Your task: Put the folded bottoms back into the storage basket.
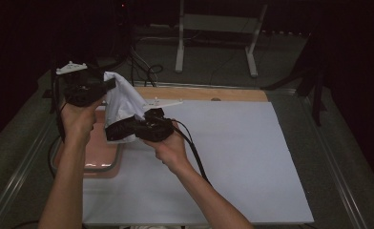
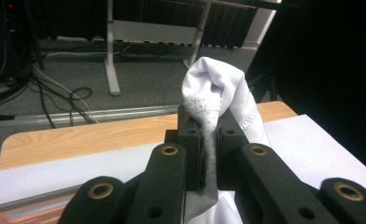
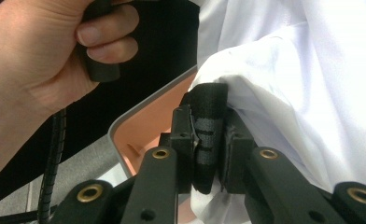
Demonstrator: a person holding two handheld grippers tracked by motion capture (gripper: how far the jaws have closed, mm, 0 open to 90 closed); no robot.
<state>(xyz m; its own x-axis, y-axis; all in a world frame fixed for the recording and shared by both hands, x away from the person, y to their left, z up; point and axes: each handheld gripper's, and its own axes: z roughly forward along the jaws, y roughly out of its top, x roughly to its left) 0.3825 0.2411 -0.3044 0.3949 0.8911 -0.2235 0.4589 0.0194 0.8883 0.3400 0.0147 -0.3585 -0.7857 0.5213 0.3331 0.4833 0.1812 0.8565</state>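
Both tongs clamp white garment (image 1: 121, 101): left tongs (image 2: 209, 128) pinch fold, right tongs (image 3: 209, 135) grip black band.

Before you, a large white rectangular sheet (image 1: 223, 157) covers most of the table, with a light wooden board edge (image 1: 209, 93) showing beyond it at 12 o'clock. At 9 o'clock sits a shallow salmon-pink tray with a grey rim (image 1: 104, 160), overlapping the sheet's left border. On the grey carpeted floor (image 1: 213, 59) farther off at 12 o'clock stands a white metal frame stand (image 1: 180, 43), and loose black cables (image 1: 144, 67) curl at 11 o'clock beside it.
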